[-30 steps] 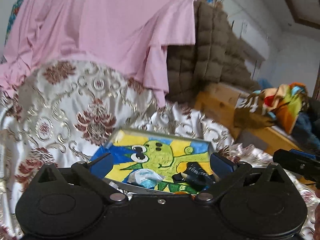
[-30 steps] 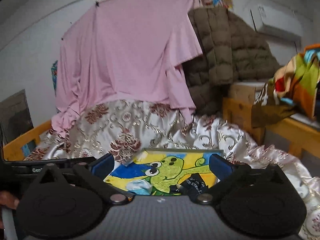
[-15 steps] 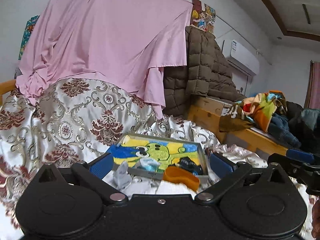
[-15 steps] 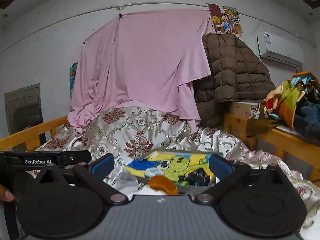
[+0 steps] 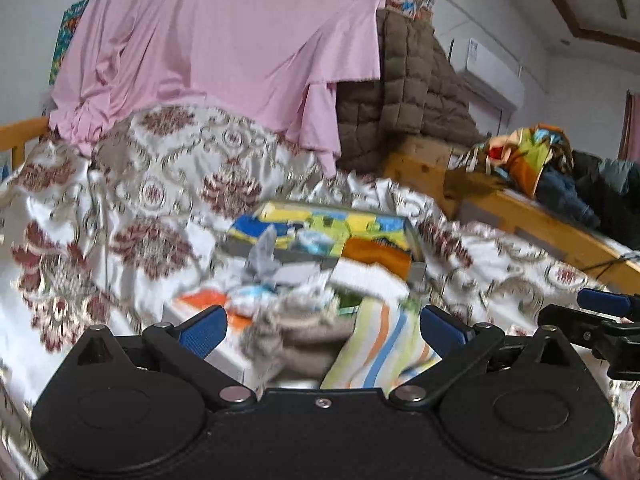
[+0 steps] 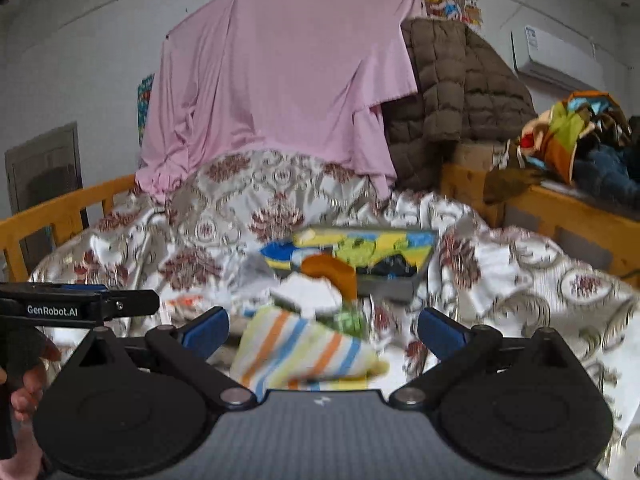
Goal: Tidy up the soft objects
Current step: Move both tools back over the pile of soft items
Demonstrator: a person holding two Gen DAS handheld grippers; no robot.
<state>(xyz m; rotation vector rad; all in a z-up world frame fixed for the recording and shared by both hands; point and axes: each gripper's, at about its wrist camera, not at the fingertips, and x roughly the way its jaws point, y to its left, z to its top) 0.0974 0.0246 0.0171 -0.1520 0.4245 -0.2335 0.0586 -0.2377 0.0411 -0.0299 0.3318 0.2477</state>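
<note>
Both grippers are hanging wide open over the patterned bedspread (image 6: 520,276), left gripper (image 5: 323,330) and right gripper (image 6: 323,330), neither pinching anything. A striped cloth (image 6: 304,356) is lying right in front of the right one, with a beige cloth (image 5: 296,336) bunching beside it. Behind them a cartoon tray (image 6: 400,284) is sitting with an orange item (image 6: 332,272) leaning at its front. Everything's pretty blurry.
</note>
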